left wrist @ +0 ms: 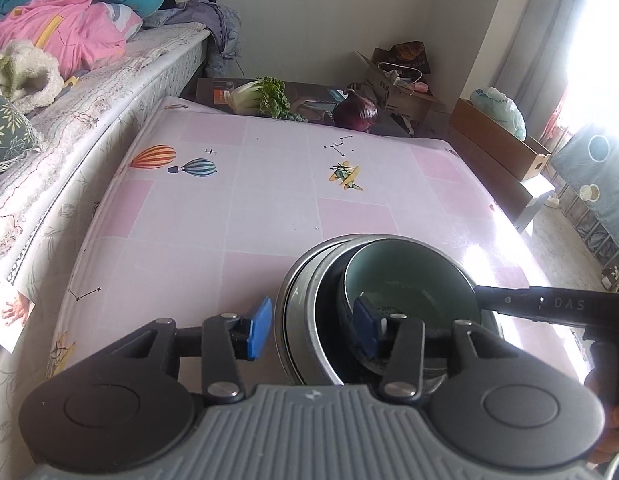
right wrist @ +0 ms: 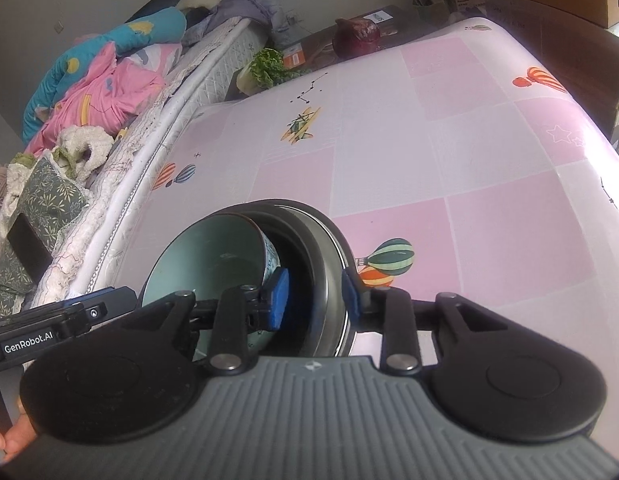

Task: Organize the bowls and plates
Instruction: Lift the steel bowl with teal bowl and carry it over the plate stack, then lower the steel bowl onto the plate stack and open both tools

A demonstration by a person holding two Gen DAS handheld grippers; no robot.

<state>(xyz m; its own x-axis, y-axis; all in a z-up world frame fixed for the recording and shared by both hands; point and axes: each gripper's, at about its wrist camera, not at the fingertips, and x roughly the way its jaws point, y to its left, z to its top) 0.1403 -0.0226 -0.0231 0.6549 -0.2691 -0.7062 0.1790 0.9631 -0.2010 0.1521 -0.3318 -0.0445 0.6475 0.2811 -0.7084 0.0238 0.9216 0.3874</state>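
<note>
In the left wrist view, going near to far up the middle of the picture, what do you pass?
Left gripper → steel bowl holding a green bowl → plane print on the tablecloth → red cabbage past the table's far edge → cardboard box by the wall.

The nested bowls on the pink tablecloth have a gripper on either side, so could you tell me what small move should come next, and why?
Probably draw both grippers back and clear of the rims. The green bowl already sits inside the steel bowl, tilted against its wall. The left gripper and right gripper each straddle the rims with open jaws, pads not pressing, so both bowls appear released.
</note>
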